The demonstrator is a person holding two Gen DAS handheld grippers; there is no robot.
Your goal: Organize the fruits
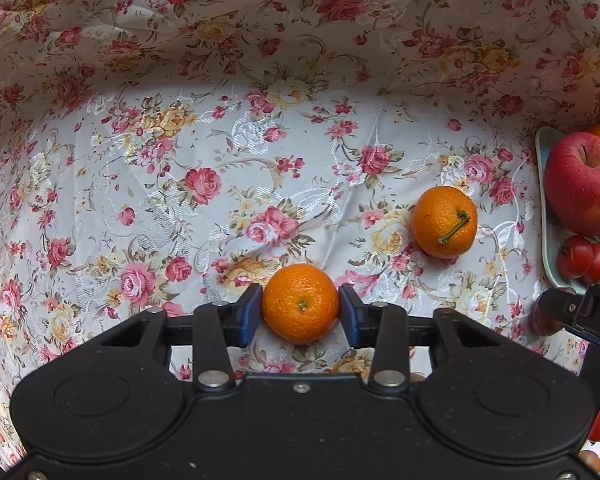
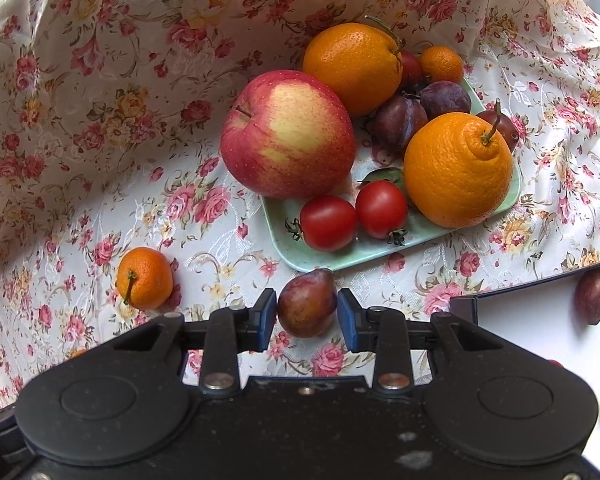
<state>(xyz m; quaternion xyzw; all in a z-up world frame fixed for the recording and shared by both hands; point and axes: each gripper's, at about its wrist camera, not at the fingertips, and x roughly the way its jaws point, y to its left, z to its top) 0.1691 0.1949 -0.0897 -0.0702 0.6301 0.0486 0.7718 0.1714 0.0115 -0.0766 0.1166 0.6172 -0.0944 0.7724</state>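
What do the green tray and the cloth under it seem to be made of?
Tray: probably plastic or melamine, smooth with a slight sheen and a thin rounded rim; glazed ceramic is possible. Cloth: woven fabric, printed roses over a raised, slightly shiny pattern, with soft creases.

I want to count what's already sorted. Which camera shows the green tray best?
The right wrist view: the green tray lies nearly whole there, with its fruit. The left wrist view catches only its edge at the right border.
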